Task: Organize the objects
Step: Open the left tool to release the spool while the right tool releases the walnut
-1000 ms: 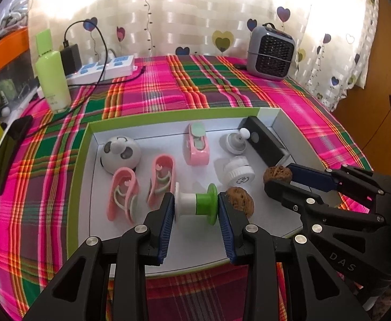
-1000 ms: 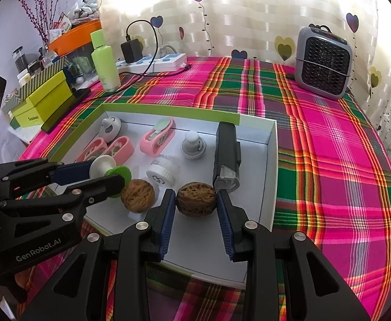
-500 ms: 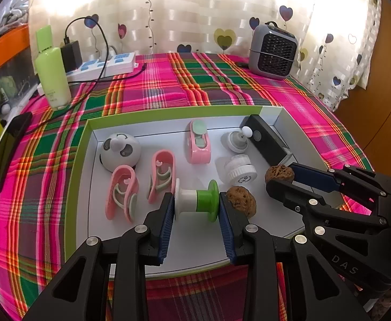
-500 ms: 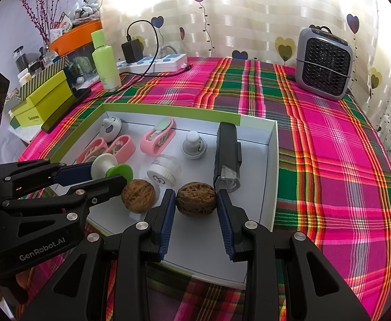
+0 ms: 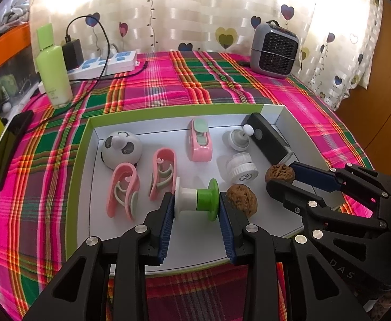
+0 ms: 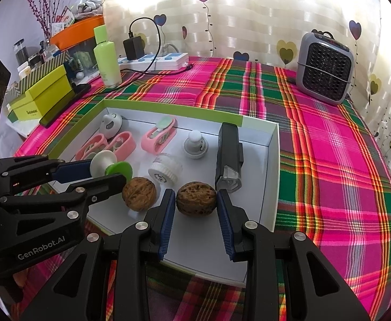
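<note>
Spool: a white-and-green spool (image 5: 196, 199) lies on its side near the front of the tray, its two flanges pressed between the blue pads of the left gripper (image 5: 196, 211), which is clamped on it.
Held walnut: a dark walnut (image 6: 196, 198) sits at the front right of the tray floor, squeezed between the pads of the right gripper (image 6: 196, 208); the same nut shows at the right gripper's tips in the left wrist view (image 5: 279, 172).
Loose walnut: a second walnut (image 5: 241, 200) rests on the tray floor between the spool and the held nut, just beside the left gripper's right finger.
Tray: a shallow white box with a green rim (image 5: 80, 160) holds everything.
Other contents: two pink clips (image 5: 142, 184) side by side at left, a panda-faced dome (image 5: 121, 148) behind them, a third pink clip (image 5: 198, 143) at centre back, a grey knob (image 5: 239, 139), a ribbed white cap (image 5: 241, 168), and a black oblong device (image 6: 229, 155) along the right wall.
Surroundings: plaid cloth (image 6: 329, 160), grey heater (image 6: 324, 67) at back right, green bottle (image 5: 53, 69) and power strip (image 5: 104, 62) at back left, heart-print curtain (image 5: 195, 8) behind.
</note>
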{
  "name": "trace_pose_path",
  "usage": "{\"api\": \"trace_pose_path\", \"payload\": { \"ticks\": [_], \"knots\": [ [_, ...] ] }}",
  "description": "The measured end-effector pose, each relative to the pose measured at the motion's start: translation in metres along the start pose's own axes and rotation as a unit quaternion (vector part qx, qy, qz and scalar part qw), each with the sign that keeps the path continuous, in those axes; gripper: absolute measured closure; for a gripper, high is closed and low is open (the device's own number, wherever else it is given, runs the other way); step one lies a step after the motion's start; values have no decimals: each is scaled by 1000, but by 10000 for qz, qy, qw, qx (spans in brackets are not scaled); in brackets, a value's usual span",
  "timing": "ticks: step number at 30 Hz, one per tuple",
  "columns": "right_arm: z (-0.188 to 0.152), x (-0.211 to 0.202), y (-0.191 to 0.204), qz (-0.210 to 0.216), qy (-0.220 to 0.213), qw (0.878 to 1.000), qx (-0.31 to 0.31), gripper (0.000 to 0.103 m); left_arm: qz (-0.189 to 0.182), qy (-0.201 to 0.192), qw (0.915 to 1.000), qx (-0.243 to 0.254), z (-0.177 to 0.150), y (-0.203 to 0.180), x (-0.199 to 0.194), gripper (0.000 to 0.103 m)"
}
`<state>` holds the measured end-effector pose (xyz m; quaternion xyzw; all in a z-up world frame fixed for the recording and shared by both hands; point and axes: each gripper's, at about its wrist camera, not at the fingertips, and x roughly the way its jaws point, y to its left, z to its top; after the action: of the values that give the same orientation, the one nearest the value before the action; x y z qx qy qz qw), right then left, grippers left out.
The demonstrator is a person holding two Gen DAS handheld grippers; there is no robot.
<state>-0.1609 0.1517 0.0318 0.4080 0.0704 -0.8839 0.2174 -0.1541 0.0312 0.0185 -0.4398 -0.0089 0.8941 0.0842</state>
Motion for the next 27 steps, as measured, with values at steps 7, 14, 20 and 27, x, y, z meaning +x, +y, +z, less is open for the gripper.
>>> {"api": "trace_pose_path", "payload": {
  "ticks": [7,14,20,27],
  "knots": [
    [-1,-2,2,-30,-32,10000,-28,61,42,-37,10000,-21,-2,1,-3,67],
    [-3,-7,4,-63,-80,9999,3,61,57,-66,10000,1,-3,0,-8,61],
    [-4,-10,5,-76,-112,9999,25,61,70,-90,9999,-12,-5,1,-12,59],
    [-7,-19,6,-103,-194,9997,91,61,88,-171,9998,-16,-9,-1,-22,58]
  ]
}}
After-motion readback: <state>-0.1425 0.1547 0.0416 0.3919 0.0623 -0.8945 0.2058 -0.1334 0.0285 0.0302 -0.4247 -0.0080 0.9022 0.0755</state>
